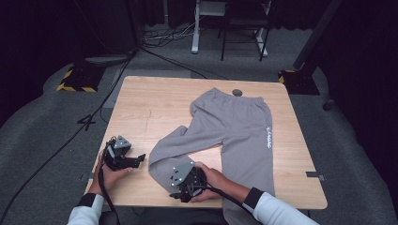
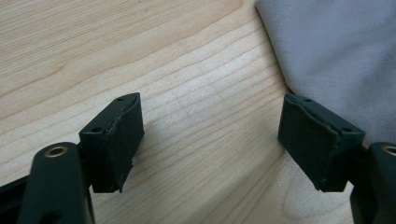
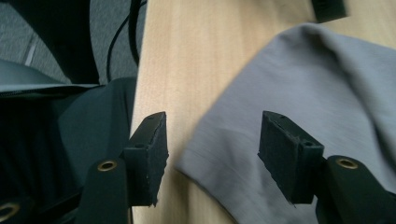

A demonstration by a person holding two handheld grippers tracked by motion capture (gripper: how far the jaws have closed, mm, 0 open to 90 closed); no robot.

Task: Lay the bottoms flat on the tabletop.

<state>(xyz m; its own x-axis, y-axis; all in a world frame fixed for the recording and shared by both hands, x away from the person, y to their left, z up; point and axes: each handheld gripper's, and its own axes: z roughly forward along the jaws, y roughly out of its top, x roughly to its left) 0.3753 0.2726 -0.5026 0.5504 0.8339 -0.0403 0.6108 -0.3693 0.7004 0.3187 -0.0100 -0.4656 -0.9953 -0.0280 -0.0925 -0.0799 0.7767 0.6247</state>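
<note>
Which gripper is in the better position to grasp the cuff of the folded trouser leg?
Right. The right gripper hangs open directly over the cuff of the grey trousers; the left gripper is beside it on bare table.

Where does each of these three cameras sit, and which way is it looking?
High view: above the person's side, looking forward and down on the table and trousers; both hands show, left gripper and right gripper.
Left gripper view: rides the left gripper, looking between its open jaws at wood, trousers to one side.
Right gripper view: rides the right gripper, open over the trouser leg's end near the table edge.
All three share trousers and table.
</note>
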